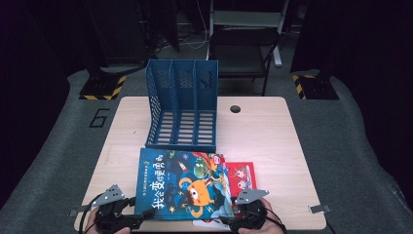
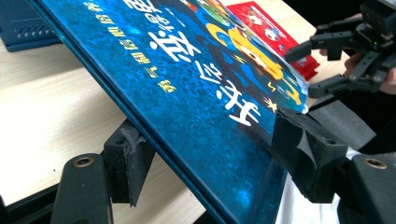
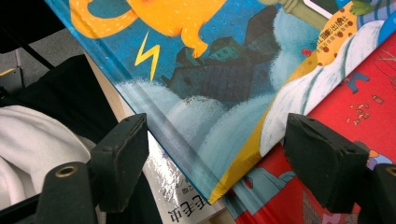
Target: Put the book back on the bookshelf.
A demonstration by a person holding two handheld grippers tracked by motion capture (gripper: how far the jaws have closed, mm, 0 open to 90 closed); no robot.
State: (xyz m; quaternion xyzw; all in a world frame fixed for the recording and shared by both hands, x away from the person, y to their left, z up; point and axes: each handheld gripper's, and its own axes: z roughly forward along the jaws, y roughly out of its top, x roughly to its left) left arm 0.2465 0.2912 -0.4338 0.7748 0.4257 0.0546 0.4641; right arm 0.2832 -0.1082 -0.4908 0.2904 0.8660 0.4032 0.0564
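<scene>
At the bottom of the high view, the left gripper [image 1: 134, 218] and right gripper [image 1: 228, 219] flank the blue picture book [image 1: 182, 184]; both pairs of jaws stand wide around its near corners, not pinching. The book overlaps a red book [image 1: 242, 175] on the wooden table [image 1: 263, 131]. Beyond it, at centre frame, stands the blue file rack [image 1: 181, 105].

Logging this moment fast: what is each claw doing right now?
Left claw: open, jaws either side of the big blue hardcover picture book's edge, not clamping.
Right claw: open, jaws astride that book's near corner.
</scene>
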